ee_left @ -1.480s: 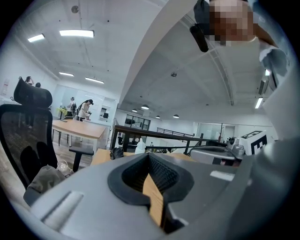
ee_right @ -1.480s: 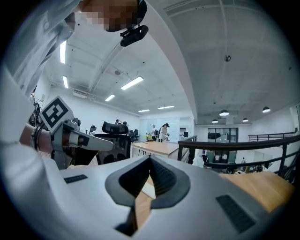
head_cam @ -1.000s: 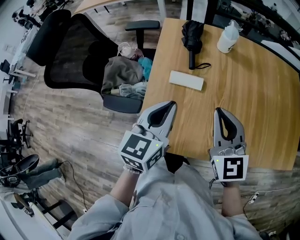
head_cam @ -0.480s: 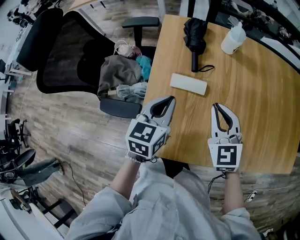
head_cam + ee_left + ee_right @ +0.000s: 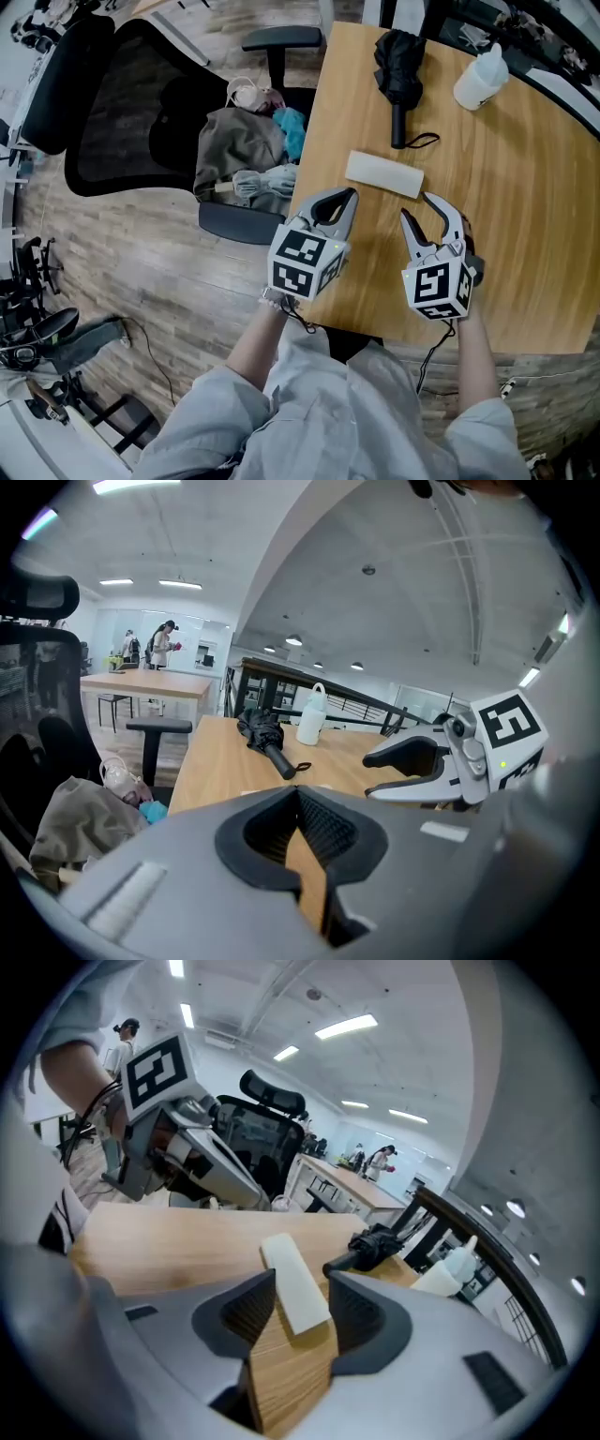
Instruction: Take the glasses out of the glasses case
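A shut white glasses case [image 5: 384, 174] lies flat on the wooden table [image 5: 525, 234], a little in from its left edge. My right gripper [image 5: 416, 207] hovers just short of the case's near right end, apart from it. Its jaws have just been opening and stand open with nothing between them. In the right gripper view the case [image 5: 295, 1283] lies straight ahead past the fingertips. My left gripper [image 5: 343, 200] is shut and empty at the table's left edge, just below the case's left end.
A folded black umbrella [image 5: 398, 70] and a white bottle [image 5: 478, 82] lie beyond the case on the table. A black office chair [image 5: 122, 103] with clothes [image 5: 244, 150] heaped on its seat stands left of the table. Wooden floor lies below.
My right gripper has moved up toward the case, rolled to one side, and opened its jaws. My left gripper has crept a little closer to the case, still shut.
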Tool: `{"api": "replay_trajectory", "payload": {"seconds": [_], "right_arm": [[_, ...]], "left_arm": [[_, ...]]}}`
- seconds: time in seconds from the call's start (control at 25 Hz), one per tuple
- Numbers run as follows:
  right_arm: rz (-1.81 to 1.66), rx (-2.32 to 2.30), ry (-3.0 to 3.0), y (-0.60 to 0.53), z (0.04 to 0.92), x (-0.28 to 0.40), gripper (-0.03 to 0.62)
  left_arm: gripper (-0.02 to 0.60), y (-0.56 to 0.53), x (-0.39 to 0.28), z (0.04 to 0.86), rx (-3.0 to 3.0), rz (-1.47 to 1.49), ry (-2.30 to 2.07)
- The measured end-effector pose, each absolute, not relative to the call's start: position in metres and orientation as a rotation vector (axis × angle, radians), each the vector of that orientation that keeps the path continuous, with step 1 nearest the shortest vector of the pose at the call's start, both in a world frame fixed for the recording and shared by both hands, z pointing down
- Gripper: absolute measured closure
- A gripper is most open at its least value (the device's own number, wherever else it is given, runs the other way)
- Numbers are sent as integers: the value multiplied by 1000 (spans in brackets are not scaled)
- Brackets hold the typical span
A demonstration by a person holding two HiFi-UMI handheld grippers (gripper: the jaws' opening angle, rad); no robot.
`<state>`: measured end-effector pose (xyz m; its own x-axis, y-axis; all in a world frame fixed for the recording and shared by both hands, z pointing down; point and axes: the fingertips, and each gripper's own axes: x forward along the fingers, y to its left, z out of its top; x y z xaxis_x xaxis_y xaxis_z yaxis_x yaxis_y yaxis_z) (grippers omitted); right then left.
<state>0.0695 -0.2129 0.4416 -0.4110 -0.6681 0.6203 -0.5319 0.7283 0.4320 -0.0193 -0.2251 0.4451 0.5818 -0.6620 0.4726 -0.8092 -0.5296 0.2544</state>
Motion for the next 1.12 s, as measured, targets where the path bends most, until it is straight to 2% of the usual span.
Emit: {"api": "replay_trajectory", "payload": {"seconds": [0.28,1.12], "right_arm": [[-242,754,-2049,-228,470,60,393],[-273,540,-1905,-254,538,61,375]], "left_arm": [[577,-237,-25,481,2312,527,-1167],[577,-253,-23,539,2214,633,-1098]]}}
